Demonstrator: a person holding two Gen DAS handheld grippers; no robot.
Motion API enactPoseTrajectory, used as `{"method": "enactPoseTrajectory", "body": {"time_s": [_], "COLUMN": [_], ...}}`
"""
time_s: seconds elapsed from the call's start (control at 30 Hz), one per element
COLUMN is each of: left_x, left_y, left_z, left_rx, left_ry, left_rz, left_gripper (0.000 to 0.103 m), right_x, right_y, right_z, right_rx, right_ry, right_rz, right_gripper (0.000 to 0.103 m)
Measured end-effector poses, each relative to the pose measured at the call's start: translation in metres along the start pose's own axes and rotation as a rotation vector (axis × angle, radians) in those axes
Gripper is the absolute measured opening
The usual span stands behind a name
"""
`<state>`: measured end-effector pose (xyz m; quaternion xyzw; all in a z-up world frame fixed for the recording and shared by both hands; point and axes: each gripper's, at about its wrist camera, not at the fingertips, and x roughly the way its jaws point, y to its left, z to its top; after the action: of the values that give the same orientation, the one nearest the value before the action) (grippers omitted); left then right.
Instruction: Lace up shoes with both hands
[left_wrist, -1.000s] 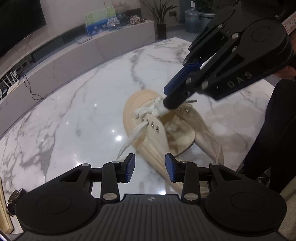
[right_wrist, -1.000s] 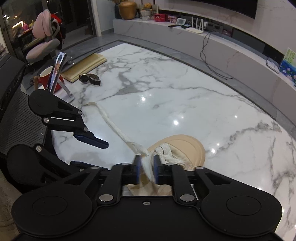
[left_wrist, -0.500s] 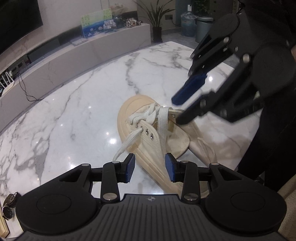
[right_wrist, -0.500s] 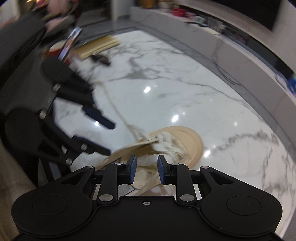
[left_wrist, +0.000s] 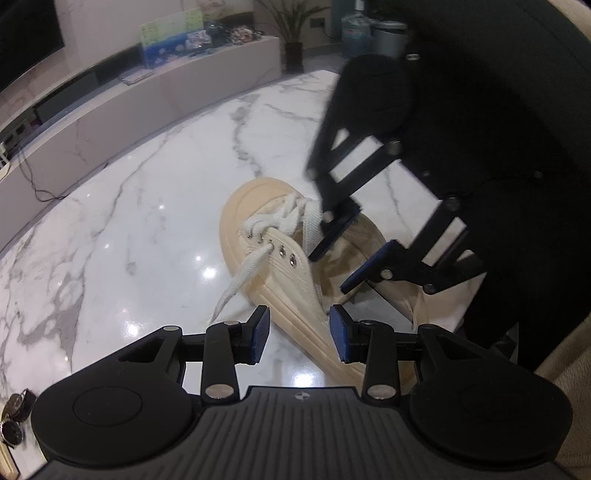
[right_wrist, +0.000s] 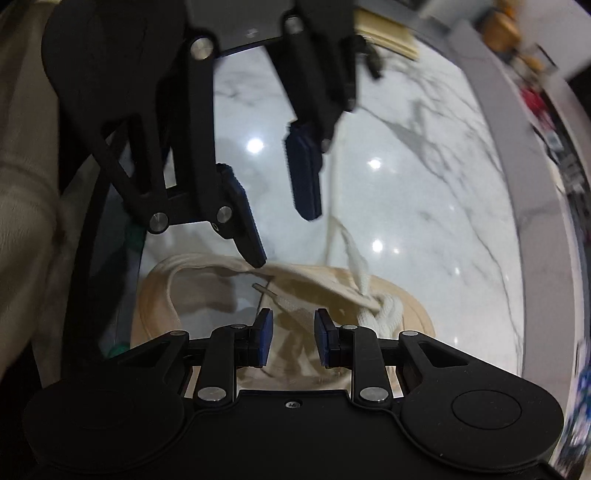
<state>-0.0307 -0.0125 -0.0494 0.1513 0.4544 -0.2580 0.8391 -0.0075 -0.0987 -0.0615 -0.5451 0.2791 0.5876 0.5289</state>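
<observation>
Looking down from the left wrist: left gripper (left_wrist: 299, 334) standing apart and clamping nothing, blue pads (left_wrist: 258, 334) straddling the ribbed sole edge of a cream canvas shoe (left_wrist: 291, 269) lying just ahead on the white marble table (left_wrist: 129, 221). Showing a rounded toe cap at the far end, metal eyelets along the near flap, white flat lace (left_wrist: 284, 221) crossed only through the toe-end holes, one loose end trailing toward the left pad. Hovering beyond, over the shoe's open throat: right gripper (left_wrist: 334, 258), jaws apart, nothing between them.

Looking down from the right wrist: right gripper (right_wrist: 291, 341) gaping above the tongue, lace tip lying just ahead of the pads, untouched. Reaching in from above: left gripper (right_wrist: 280, 210), likewise apart, one finger near the shoe (right_wrist: 207, 280) collar.
</observation>
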Motion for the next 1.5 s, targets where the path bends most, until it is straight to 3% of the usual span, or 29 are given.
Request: {"method": "enactPoseTrajectory", "body": {"time_s": [0.23, 0.43, 0.6, 0.73, 1.03, 1.2, 1.5], "left_x": [0.008, 0.013, 0.013, 0.010, 0.010, 0.015, 0.009], "left_y": [0.003, 0.007, 0.009, 0.007, -0.005, -0.001, 0.015], "left_z": [0.005, 0.007, 0.004, 0.005, 0.021, 0.027, 0.024], "left_rx": [0.022, 0.012, -0.003, 0.009, 0.012, -0.032, -0.145], "left_ry": [0.032, 0.034, 0.028, 0.021, -0.029, -0.015, -0.010], "left_rz": [-0.045, -0.070, -0.073, -0.059, -0.043, -0.022, -0.018], "left_gripper": [0.026, 0.022, 0.022, 0.022, 0.022, 0.008, 0.007], "right_x": [0.020, 0.026, 0.025, 0.011, -0.022, -0.036, -0.039], "right_y": [-0.001, -0.004, -0.004, -0.005, -0.015, -0.015, -0.029], "right_z": [0.002, -0.004, -0.011, -0.020, -0.039, -0.046, -0.042], "right_rx": [-0.118, -0.115, -0.070, -0.006, 0.249, 0.365, 0.635], "right_ry": [0.022, 0.013, 0.005, -0.027, -0.040, -0.071, -0.169], "right_rz": [0.052, 0.093, 0.105, 0.086, -0.060, -0.118, -0.157], "right_gripper": [0.022, 0.005, 0.002, 0.001, 0.001, 0.001, 0.001]}}
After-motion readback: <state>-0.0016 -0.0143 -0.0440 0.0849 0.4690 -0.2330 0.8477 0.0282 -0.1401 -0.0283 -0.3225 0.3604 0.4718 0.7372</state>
